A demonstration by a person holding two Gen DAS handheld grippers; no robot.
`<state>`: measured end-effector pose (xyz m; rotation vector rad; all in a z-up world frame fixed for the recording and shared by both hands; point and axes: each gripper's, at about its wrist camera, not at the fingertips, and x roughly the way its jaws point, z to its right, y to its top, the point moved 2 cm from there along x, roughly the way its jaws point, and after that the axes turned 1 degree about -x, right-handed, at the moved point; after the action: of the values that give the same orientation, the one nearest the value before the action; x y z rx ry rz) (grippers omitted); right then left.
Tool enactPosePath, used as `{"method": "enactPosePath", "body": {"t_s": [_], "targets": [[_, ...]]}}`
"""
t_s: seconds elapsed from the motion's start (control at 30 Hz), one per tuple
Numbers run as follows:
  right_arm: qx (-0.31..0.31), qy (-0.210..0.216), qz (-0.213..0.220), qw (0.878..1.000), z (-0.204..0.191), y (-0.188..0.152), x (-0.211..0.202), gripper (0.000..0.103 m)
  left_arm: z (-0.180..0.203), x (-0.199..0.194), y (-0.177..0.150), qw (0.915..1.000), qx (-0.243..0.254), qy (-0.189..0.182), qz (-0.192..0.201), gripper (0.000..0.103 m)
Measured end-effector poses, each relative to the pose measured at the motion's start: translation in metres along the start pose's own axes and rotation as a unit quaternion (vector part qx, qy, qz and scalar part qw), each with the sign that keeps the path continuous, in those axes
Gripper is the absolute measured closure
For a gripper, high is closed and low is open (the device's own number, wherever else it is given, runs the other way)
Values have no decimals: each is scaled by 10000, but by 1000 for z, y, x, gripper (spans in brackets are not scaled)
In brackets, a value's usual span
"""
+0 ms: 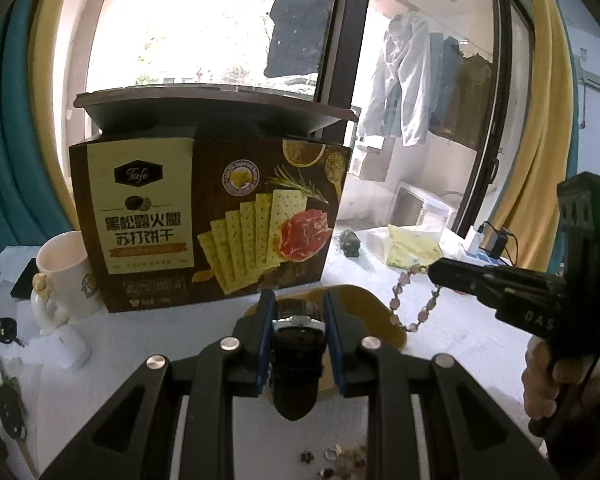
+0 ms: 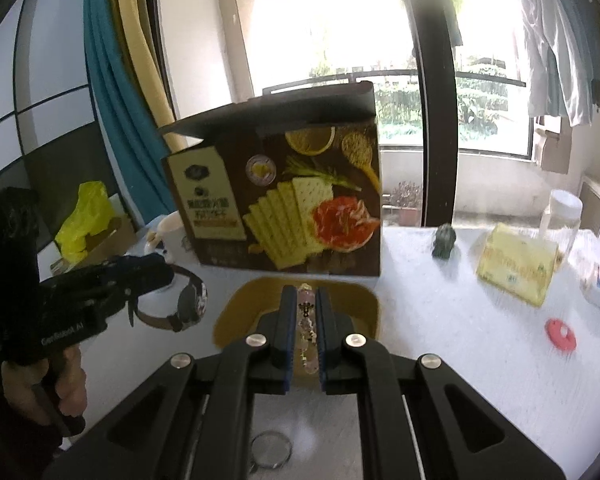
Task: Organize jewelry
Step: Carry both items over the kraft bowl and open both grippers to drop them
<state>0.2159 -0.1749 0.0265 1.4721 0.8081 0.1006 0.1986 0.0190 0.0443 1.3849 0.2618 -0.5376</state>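
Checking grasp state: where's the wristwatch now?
Clamped in the left gripper, the wristwatch is above the yellow tray, before the cracker box.

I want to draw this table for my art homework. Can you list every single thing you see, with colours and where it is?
Watch: one, black strap, held in left gripper.
Bead bracelet: one, pinkish, hanging from right gripper.
Tray: one, mustard yellow, before the box.
Cracker box: one, brown, lid open, behind tray.
Mug: one, white, left of box.
Figurine: one, dark green, right of box.
Packet: one, yellow, far right.
Ring-shaped thing: one, red, right side.
Table: one, white.
Left gripper: black, shut on watch.
Right gripper: black, shut on bracelet.
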Motion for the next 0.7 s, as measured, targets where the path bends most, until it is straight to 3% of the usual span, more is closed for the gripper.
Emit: {"method": "enactPosePath", "body": {"t_s": [0.23,0.3,0.33,0.37,0.43,0.7], "targets": [[64,-32,9,10000,10,12,22,94,-6,18,7,9998,-44,211,10,79],[73,-42,-79,9999,11,12,29,89,-5,20,10,9997,11,244,76,74],[43,-109,-138,9998,12,11,32,74,-4,20,12,9996,40,265,95,70],[40,-145,-156,9998,12,10,35,52,-3,21,13,9995,51,284,113,59],[161,-105,-108,9998,14,8,36,41,-4,19,13,9995,-25,272,157,48],[408,-96,-246,9988,21,-10,30,41,-11,11,6,9994,-221,254,115,40]]}}
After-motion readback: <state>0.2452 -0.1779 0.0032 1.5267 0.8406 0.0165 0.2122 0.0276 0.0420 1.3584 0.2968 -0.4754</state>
